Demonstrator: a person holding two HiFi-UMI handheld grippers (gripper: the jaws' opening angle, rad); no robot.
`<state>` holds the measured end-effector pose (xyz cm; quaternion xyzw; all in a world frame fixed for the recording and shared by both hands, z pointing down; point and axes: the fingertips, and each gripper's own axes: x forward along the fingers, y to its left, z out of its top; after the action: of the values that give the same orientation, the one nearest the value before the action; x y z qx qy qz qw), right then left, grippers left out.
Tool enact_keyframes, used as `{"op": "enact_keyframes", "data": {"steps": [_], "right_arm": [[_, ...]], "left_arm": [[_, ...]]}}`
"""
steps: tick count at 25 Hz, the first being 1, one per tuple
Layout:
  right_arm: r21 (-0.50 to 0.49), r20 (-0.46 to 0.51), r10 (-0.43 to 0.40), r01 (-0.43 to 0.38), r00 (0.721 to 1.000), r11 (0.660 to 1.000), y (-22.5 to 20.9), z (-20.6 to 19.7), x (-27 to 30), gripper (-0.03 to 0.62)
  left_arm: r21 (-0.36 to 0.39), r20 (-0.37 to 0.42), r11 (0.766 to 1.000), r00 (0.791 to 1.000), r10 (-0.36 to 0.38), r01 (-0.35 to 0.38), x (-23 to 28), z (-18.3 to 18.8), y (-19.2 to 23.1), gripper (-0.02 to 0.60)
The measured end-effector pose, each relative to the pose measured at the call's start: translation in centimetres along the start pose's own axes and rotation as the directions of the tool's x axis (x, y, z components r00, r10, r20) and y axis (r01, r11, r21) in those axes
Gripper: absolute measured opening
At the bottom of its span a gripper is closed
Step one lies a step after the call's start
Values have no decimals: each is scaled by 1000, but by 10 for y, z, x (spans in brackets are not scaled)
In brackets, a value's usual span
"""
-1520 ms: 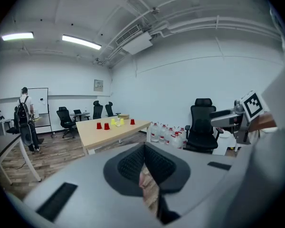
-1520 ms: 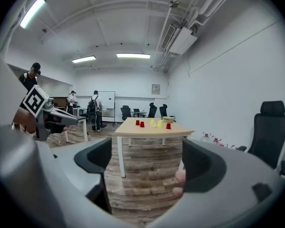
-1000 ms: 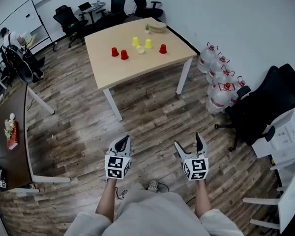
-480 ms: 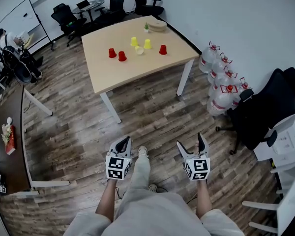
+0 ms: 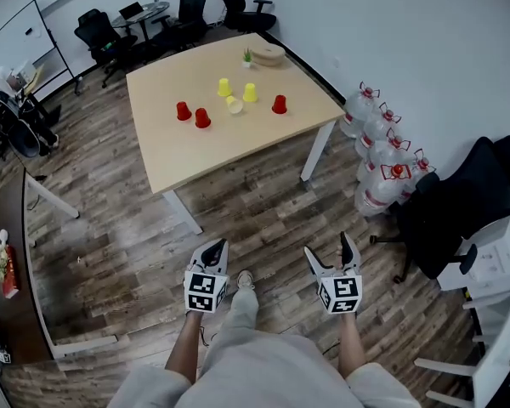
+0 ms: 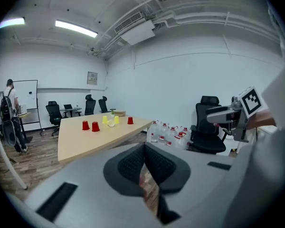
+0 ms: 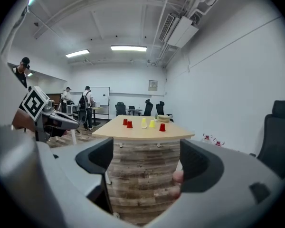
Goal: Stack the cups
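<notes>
Far ahead, a light wooden table (image 5: 238, 147) carries three red cups (image 5: 183, 110) (image 5: 202, 118) (image 5: 279, 104), two upright yellow cups (image 5: 224, 87) (image 5: 250, 92) and a pale yellow cup (image 5: 234, 104) on its side. Both grippers hang low over the wooden floor, well short of the table. My left gripper (image 5: 212, 250) is shut and empty, its pads meeting in the left gripper view (image 6: 145, 167). My right gripper (image 5: 327, 252) is open with nothing between its jaws (image 7: 145, 160). Both gripper views show the cups small on the table, a red cup (image 6: 95, 126) and a yellow cup (image 7: 143, 123) among them.
Several water bottles (image 5: 378, 143) stand by the wall to the right of the table. A black office chair (image 5: 459, 202) stands at the right. A dark table (image 5: 17, 253) lies at the left. A flat round object (image 5: 269, 53) and a small plant (image 5: 247, 56) sit at the table's far edge. People stand at the far left.
The table with the cups has come closer and lower in the head view as the person walks toward it. Both grippers keep the same pose and state.
</notes>
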<state>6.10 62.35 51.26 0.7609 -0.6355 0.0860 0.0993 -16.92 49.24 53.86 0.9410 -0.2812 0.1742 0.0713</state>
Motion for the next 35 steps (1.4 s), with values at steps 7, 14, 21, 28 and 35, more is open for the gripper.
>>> {"op": "enact_keyframes", "data": {"steps": [7,14,21,28,35], "right_arm": [[-7,19,-34,35,999,999,-19,45,86,422],[-11,30,-67,68,997,998,-37,68,162,416],[-4,29,-94,94,995,996,-49,76,210,416],[-7,23,-100,100,995,995,-52,77,237,411],[13,17,-85,85,996,996,-68,77,279,412]], "left_arm": [[-4,25,999,999,-36,36,74,47,55,11],[6,43,998,997,-66,65,145,82,106,11],[18,42,996,995,-91,90,188,98,133,11],[17,30,994,994,-108,108,216,99,143,11],[16,15,995,995,-103,103,258,106,158,11]]}}
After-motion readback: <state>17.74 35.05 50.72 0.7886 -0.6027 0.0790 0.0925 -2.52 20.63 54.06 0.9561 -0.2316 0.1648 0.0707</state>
